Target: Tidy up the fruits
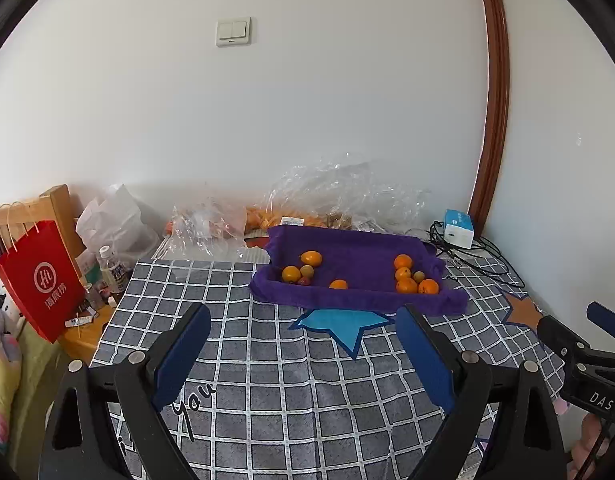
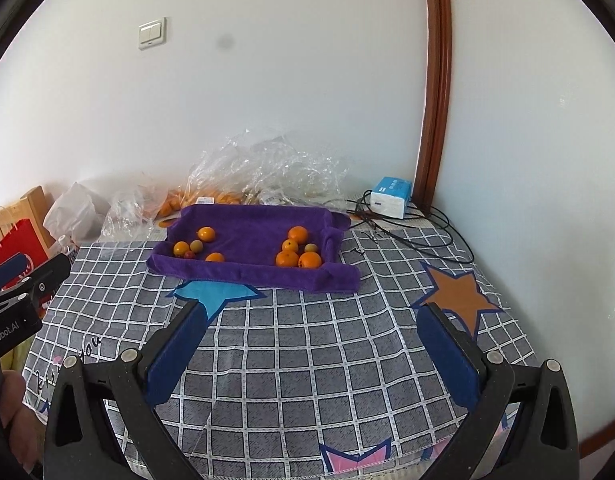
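Here, both claws left, right agape, empty; red bag logo perhaps "Hi".

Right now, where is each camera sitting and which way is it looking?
Left wrist view: sits on the left claw, held above the checked tablecloth, looking forward at the purple tray of fruit by the wall; its own two open blue fingers show, plus the right claw at the right edge.
Right wrist view: sits on the right claw, looking the same way at the tray; its open fingers show, and the left claw at the left edge.
Both share the tray, tablecloth, clear plastic bags and wall switch.
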Demonstrator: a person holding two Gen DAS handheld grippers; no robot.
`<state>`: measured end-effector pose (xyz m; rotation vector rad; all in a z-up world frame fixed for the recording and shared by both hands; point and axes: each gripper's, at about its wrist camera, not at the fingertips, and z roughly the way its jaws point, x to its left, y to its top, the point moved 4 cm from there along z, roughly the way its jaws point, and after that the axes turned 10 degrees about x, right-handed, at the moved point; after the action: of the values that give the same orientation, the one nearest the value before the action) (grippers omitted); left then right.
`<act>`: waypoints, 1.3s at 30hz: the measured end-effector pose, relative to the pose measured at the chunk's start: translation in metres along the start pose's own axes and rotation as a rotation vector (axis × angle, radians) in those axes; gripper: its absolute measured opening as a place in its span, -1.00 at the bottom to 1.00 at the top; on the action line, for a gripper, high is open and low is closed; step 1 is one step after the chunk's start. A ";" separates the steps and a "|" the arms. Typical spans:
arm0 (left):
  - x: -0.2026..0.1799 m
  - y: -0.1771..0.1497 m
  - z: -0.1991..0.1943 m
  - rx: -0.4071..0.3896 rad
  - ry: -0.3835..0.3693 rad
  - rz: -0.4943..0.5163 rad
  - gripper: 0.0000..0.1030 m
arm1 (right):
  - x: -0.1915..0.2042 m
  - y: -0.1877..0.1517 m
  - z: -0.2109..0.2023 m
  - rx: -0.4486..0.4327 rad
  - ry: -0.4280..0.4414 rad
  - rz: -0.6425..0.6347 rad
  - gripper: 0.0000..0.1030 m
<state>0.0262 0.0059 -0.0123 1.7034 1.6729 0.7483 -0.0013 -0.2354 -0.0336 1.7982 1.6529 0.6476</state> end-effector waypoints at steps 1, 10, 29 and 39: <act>0.000 0.000 0.000 0.000 0.001 0.002 0.82 | -0.001 0.000 0.001 0.003 0.003 0.004 1.00; -0.002 -0.001 0.001 0.004 0.003 0.009 0.82 | -0.004 -0.001 0.005 0.010 -0.003 0.015 1.00; -0.001 -0.001 0.001 0.001 0.002 0.008 0.84 | -0.003 -0.001 -0.001 -0.008 -0.011 0.017 1.00; -0.004 -0.002 0.001 0.000 0.001 0.007 0.84 | -0.004 -0.001 -0.003 -0.012 -0.020 0.019 1.00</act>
<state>0.0251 0.0021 -0.0144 1.7104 1.6686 0.7521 -0.0042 -0.2388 -0.0321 1.8080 1.6181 0.6446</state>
